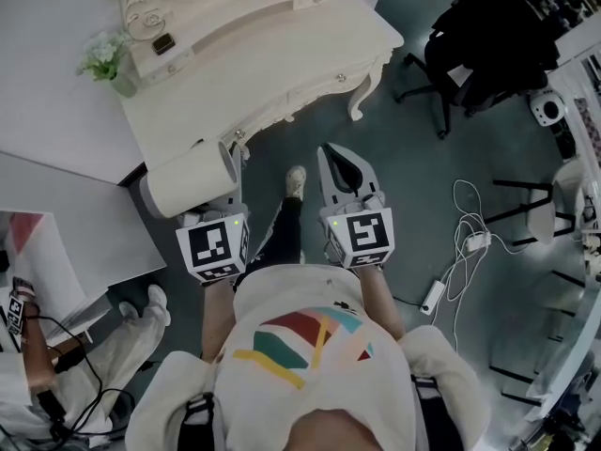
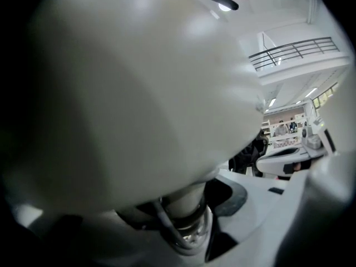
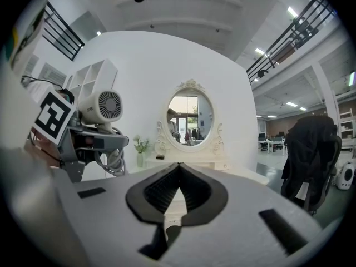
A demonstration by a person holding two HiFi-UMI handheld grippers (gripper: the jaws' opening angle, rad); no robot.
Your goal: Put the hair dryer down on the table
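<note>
Step in hand: carry to the table; hair dryer [image 1: 192,178] is clamped by its handle in the left gripper [image 1: 225,200], barrel upward, in the air just short of the near corner of the dressing table [image 1: 282,54], not yet set down. Right gripper [image 1: 329,158] has its jaw tips together on nothing. Both grippers point about level toward the table, side by side; next move, as I judge it, calls for reaching over the tabletop, lowering until the dryer rests, then releasing.

Grey floor [image 1: 413,186], black office chair [image 1: 488,40]
</note>
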